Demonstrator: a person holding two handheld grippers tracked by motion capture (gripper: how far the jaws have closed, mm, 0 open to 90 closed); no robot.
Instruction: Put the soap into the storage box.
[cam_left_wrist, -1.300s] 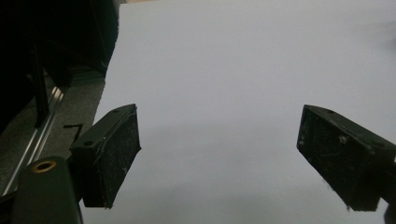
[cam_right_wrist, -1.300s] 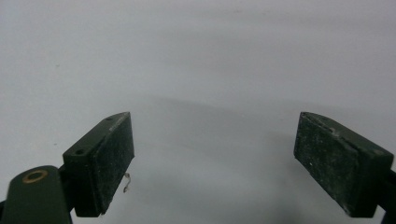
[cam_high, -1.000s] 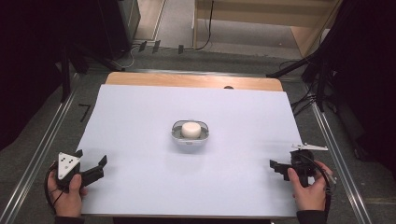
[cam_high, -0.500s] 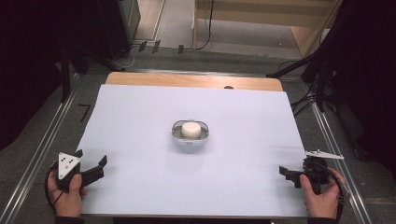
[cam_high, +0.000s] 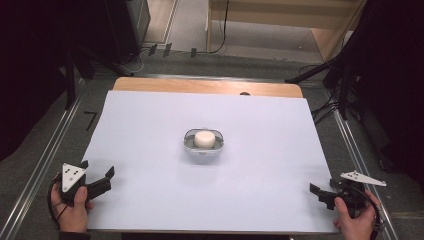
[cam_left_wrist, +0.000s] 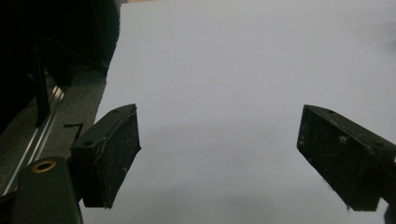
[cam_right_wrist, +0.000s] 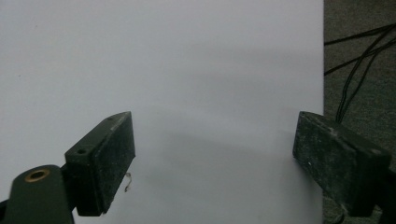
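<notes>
A small metal bowl (cam_high: 189, 144) holding a white round puck (cam_high: 204, 138) sits at the middle of the white sheet (cam_high: 260, 160). My left gripper (cam_high: 97, 169) rests at the sheet's near left corner, far from the bowl, with its jaws wide apart over bare sheet (cam_left_wrist: 219, 154). My right gripper (cam_high: 316, 194) is at the near right corner, pointing left across the sheet. Its jaws have just been closing but still stand apart, with nothing between them (cam_right_wrist: 215, 154).
The sheet covers a wooden table whose far edge (cam_high: 200, 86) shows beyond it. Metal rails (cam_high: 40, 165) run along the left side. Black cables (cam_right_wrist: 359, 56) lie on the grey floor past the sheet's right edge. Dark stands rise at the back corners.
The right hand has slid out to the right and toward the near edge, ending at the sheet's corner. The left hand and the bowl have stayed put.
</notes>
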